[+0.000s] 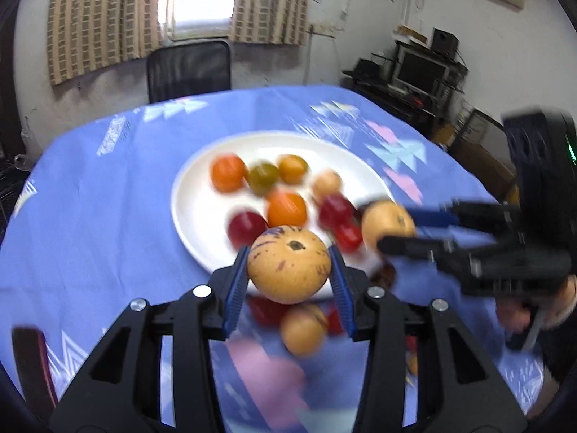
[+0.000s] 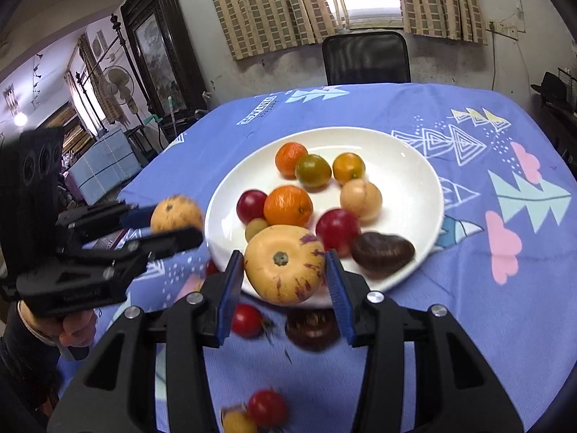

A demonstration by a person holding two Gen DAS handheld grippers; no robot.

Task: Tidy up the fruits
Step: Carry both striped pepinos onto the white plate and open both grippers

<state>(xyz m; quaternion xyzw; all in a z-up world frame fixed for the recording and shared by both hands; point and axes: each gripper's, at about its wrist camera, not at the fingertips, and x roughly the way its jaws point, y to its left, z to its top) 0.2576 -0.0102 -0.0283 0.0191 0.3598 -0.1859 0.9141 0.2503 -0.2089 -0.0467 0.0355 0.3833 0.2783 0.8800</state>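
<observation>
Both hand-held grippers carry fruit above the near edge of the plate [image 2: 414, 166]. Left hand-held gripper [image 1: 288, 270] pinches a tan melon [image 1: 288, 267] with purple marks between its blue pads [image 1: 234, 288], stem end facing the camera; in the right wrist view this same gripper [image 2: 169, 227] comes in from the left, held by a hand [image 2: 75, 328], with the melon [image 2: 176, 214] hanging just off the plate's left rim. Right hand-held gripper [image 2: 285, 270] is clamped on a second, paler melon [image 2: 285, 265] streaked with purple, over the plate's near rim; in the left wrist view it [image 1: 396, 231] reaches in from the right with its melon [image 1: 387, 223] at the plate's [image 1: 194, 195] right edge.

On the white plate lie two oranges [image 2: 288, 205], a green-orange citrus [image 2: 313, 170], a small yellow-orange fruit [image 2: 348, 167], a peach-coloured fruit [image 2: 360, 200], two red fruits [image 2: 337, 229], a small greenish one [image 2: 256, 229] and a dark brown fruit [image 2: 382, 250] near the rim.

Off the plate, on the blue patterned tabletop [image 2: 505, 288], near the camera, sit a red tomato [image 2: 247, 319], another dark brown fruit [image 2: 312, 328], a second tomato [image 2: 267, 407] and a small yellow fruit [image 2: 238, 422] touching it. The left wrist view is blurred, so the fruit beneath that gripper is hard to tell apart. A black chair [image 2: 366, 57] stands at the far side.
</observation>
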